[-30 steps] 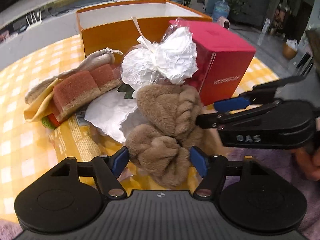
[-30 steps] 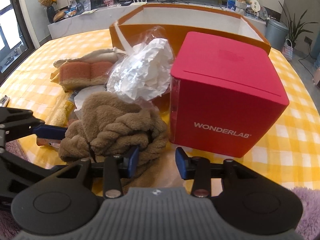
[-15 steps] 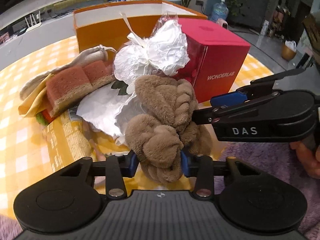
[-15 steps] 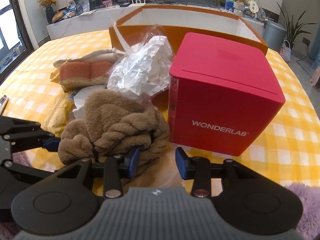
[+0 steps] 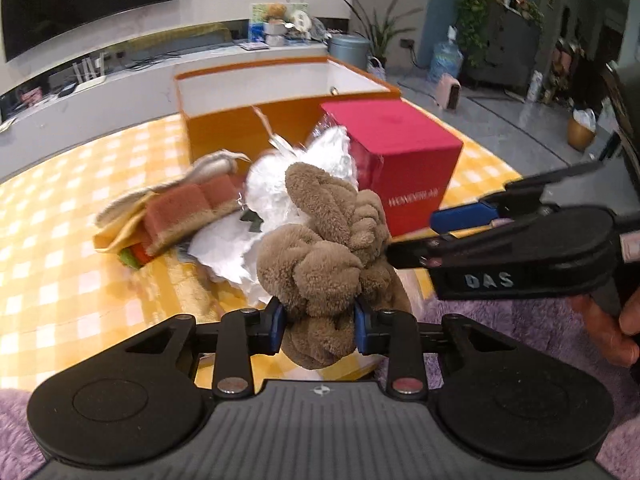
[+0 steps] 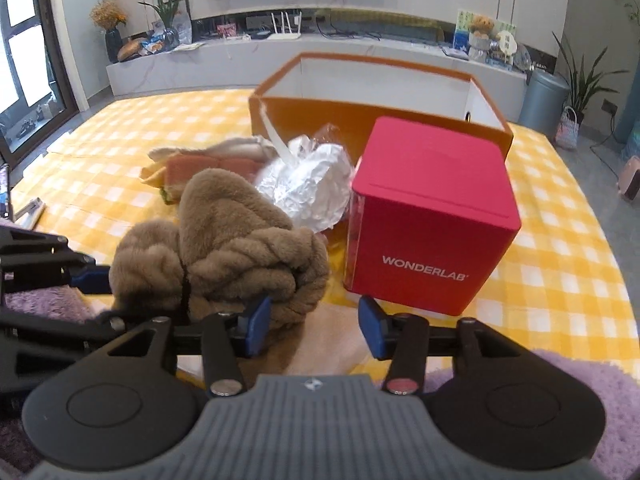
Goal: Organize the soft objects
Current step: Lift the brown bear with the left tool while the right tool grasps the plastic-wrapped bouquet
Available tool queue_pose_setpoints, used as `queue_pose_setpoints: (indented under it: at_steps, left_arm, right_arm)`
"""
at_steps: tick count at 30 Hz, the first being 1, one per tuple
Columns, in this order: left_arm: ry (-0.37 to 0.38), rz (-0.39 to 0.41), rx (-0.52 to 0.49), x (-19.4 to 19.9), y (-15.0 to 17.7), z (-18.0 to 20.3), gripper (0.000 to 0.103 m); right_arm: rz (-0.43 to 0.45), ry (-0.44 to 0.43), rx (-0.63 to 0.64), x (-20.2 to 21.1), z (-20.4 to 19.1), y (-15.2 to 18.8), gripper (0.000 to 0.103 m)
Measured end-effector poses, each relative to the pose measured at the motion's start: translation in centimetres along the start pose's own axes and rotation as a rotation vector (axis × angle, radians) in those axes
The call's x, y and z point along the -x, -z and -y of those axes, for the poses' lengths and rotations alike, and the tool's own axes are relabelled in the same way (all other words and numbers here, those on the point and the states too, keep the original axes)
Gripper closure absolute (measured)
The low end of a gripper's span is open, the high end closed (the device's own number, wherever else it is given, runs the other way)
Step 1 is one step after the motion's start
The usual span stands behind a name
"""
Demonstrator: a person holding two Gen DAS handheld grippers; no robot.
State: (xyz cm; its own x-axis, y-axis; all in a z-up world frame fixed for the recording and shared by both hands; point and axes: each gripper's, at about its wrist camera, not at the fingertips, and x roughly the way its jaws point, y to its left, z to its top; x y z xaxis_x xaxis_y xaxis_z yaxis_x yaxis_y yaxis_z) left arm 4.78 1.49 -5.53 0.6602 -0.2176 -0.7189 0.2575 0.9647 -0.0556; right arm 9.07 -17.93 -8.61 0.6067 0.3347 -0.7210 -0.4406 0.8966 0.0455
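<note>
A brown plush cloth (image 5: 320, 256), knotted into a bundle, hangs lifted off the yellow checked table (image 5: 60, 240). My left gripper (image 5: 318, 322) is closing, and both blue pads press on the cloth's lower lobe. In the right wrist view the same cloth (image 6: 224, 240) sits left of centre. My right gripper (image 6: 312, 326) is opening: its left pad brushes the cloth's edge and nothing is pinched between the pads. From the left wrist view the right gripper (image 5: 432, 236) reaches in from the right, beside the cloth.
A red WONDERLAB box (image 6: 432, 208) stands right of the cloth, with an open orange box (image 6: 320, 116) behind it. A bag of crumpled white paper (image 5: 276, 184), an orange sponge (image 5: 184, 208) and a beige cloth lie to the left. Purple fleece (image 5: 520, 320) lies at the near edge.
The left jaws went from wide apart to clamped on the brown plush cloth and raised it. The right jaws spread wider. Both grippers rose.
</note>
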Motion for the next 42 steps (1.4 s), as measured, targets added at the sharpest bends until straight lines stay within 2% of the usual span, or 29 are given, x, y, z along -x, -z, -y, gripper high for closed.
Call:
queue_pose_setpoints:
  at_steps: [7,13,16,20,23,28,33,39,42]
  left_arm:
    - [-0.037,0.042,0.071,1.7,-0.8,-2.1,0.066]
    - [-0.031,0.076,0.133,4.1,-1.4,-4.4,0.066]
    - [-0.037,0.091,0.179,4.8,-1.5,-5.7,0.066]
    - [-0.100,0.087,0.198,3.7,-1.9,-6.5,0.066]
    - [-0.067,0.074,0.214,2.4,-1.9,-6.4,0.066]
    - [-0.058,0.055,0.217,-0.1,-1.4,-6.3,0.066]
    - [-0.046,0.025,0.226,-0.6,-0.5,-7.1,0.066]
    - [-0.040,0.008,0.237,-0.8,-0.2,-7.4,0.066]
    - [-0.038,0.007,0.231,-0.7,0.0,-7.1,0.066]
  right_arm:
    - [0.068,0.018,0.099,1.4,-0.9,-2.3,0.047]
    - [0.088,0.023,0.193,1.0,-2.1,-4.5,0.033]
    - [0.072,0.020,0.219,0.2,-2.6,-5.2,0.030]
    - [0.022,0.013,0.234,-1.7,-3.1,-5.3,0.030]
    - [-0.018,0.016,0.238,-3.0,-3.3,-4.7,0.030]
    - [-0.075,0.052,0.224,-5.2,-2.6,-4.0,0.030]
    - [-0.117,0.063,0.201,-7.4,-1.6,-3.0,0.030]
    - [-0.129,0.083,0.209,-8.6,-1.1,-3.0,0.044]
    - [-0.125,0.083,0.205,-8.4,-1.0,-2.9,0.056]
